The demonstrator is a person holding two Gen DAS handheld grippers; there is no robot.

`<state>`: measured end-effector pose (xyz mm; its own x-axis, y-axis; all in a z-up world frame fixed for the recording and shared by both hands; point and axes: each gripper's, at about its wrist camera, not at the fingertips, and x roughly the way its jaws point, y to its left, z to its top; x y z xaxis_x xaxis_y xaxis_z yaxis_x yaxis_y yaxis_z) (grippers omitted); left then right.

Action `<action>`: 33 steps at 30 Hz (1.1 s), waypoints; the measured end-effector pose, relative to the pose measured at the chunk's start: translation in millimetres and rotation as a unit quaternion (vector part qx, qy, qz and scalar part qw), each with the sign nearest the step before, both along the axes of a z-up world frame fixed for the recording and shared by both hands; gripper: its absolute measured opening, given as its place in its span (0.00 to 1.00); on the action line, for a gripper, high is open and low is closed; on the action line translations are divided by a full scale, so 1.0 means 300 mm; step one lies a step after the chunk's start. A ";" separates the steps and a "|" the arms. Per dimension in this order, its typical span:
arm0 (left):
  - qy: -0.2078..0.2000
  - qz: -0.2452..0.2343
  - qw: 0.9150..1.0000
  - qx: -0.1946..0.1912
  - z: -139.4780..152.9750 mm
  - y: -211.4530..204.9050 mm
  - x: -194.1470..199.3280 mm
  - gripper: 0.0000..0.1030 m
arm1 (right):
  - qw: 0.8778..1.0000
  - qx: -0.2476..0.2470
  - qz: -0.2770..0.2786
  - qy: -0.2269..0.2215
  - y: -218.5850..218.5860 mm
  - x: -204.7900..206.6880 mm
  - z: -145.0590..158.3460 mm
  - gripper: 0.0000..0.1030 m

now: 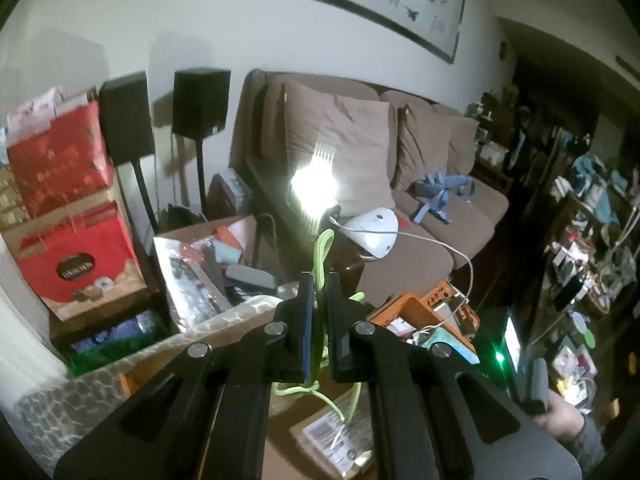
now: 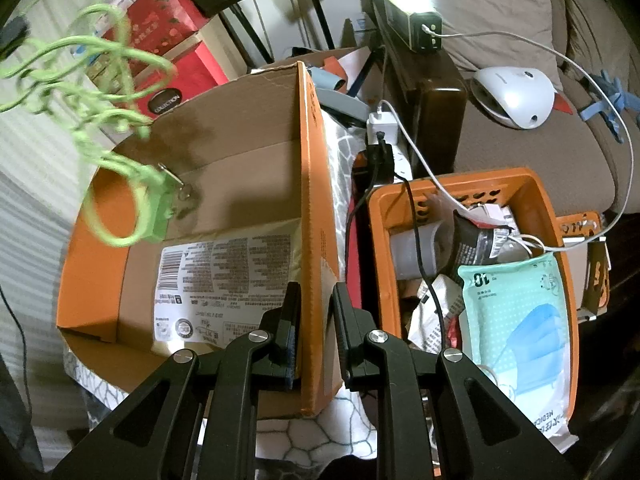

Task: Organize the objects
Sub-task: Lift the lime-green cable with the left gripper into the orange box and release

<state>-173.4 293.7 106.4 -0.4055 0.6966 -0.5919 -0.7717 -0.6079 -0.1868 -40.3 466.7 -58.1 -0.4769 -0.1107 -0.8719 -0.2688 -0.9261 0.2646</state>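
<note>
My left gripper [image 1: 319,280] is shut on a bright green braided cable [image 1: 322,249] and holds it up in the air. In the right wrist view the cable [image 2: 116,132] hangs in loops above the open cardboard box [image 2: 240,184], its plug end low over the box. A white labelled packet [image 2: 216,280] lies flat in the box. My right gripper [image 2: 316,292] is open with its fingers astride the box's orange right wall [image 2: 316,200]. An orange basket [image 2: 532,196] with a face mask pack [image 2: 516,320] stands to the right.
A brown sofa [image 1: 400,140] holds a white device [image 2: 516,96] and a white cable. A bright lamp [image 2: 412,12] sits on a dark wooden armrest. Red gift bags [image 1: 68,200] and black speakers [image 1: 200,104] stand at the left. Cluttered shelves [image 1: 580,240] are at the right.
</note>
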 end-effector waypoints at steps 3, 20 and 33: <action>-0.023 -0.003 1.000 -0.001 -0.083 0.038 -0.015 0.05 | 1.000 0.000 0.001 0.000 0.000 0.000 0.000 0.16; -0.120 -0.004 0.986 -0.113 -0.443 0.121 -0.078 0.14 | 1.000 0.001 0.002 0.000 -0.003 -0.002 -0.002 0.16; -0.074 0.010 0.988 -0.132 -0.372 0.017 -0.028 0.91 | 1.000 0.001 0.002 0.000 -0.003 -0.002 -0.002 0.16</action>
<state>-181.8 298.7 -5.2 -0.3121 0.5025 -0.8063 -0.7354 -0.6651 -0.1299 -41.1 465.8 -58.6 -0.4765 -0.1118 -0.8720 -0.2648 -0.9276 0.2636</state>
